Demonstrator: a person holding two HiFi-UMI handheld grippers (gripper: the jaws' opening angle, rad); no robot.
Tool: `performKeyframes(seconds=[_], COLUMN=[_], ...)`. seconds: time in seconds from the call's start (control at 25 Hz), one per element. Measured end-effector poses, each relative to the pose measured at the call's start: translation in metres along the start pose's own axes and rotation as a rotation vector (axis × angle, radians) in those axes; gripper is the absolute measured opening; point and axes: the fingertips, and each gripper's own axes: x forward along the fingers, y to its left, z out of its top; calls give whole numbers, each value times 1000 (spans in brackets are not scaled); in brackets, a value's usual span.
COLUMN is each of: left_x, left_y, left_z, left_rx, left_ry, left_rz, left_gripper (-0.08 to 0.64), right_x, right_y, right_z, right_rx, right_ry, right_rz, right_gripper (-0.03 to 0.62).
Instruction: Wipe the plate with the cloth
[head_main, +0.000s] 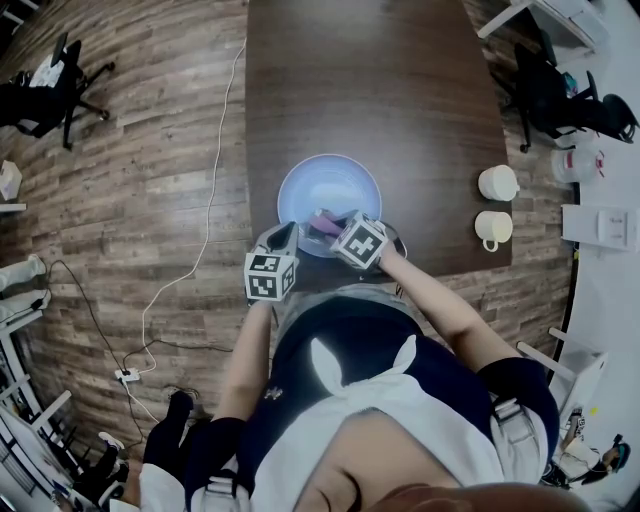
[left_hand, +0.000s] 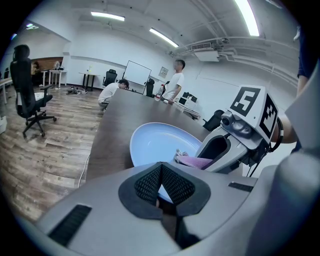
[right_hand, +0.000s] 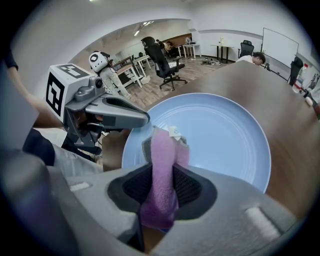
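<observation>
Purple cloth: a soft, fleecy purple cloth (right_hand: 161, 150), folded into a thick strip, with its free end and a small white label lying on the near left part of the plate.
Plate: a round, pale blue plate (right_hand: 225, 135) lying flat on the dark brown wooden table (head_main: 370, 90), close to the near edge.
Right hand-held gripper (right_hand: 162, 184): closed on the cloth, which fills the space between the jaws.
Left hand-held gripper (left_hand: 162, 186): closed, it seems, on the near left rim of the plate; a wedge of blue rim shows between its pads.
How the cloth handles: probably light and limp, so it bends and bunches. A hold near the working end, with only a short piece out, should press better.
How the plate handles: stiff, smooth, likely slippery and fragile. It could slide under the wiping, so the rim is the place to hold.
Cups: two white cups (head_main: 497, 183), far right, well apart from the plate.
</observation>
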Motion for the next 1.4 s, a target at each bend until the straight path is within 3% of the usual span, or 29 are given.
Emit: performKeyframes(seconds=[0.6,0.88,1.16,1.4], left_x=[-2,-2,-3,-2], left_y=[-1,-1,0,0], left_z=[-1,-1,-1,-1], left_rx=[7,8,8,13], left_ry=[4,4,-1,1], left_rz=[-2,-2,1,5], left_gripper=[3,3,3,3], right_x=[-13,-17,-21,-20], right_y=[-33,-51,-77,-91], right_z=[-17,-14,-10,-6], right_rx=[-2,5,85,173], right_ry=[63,69,32,-20], right_rz=[-39,-109,-166,-159], right_gripper=[117,123,126,127])
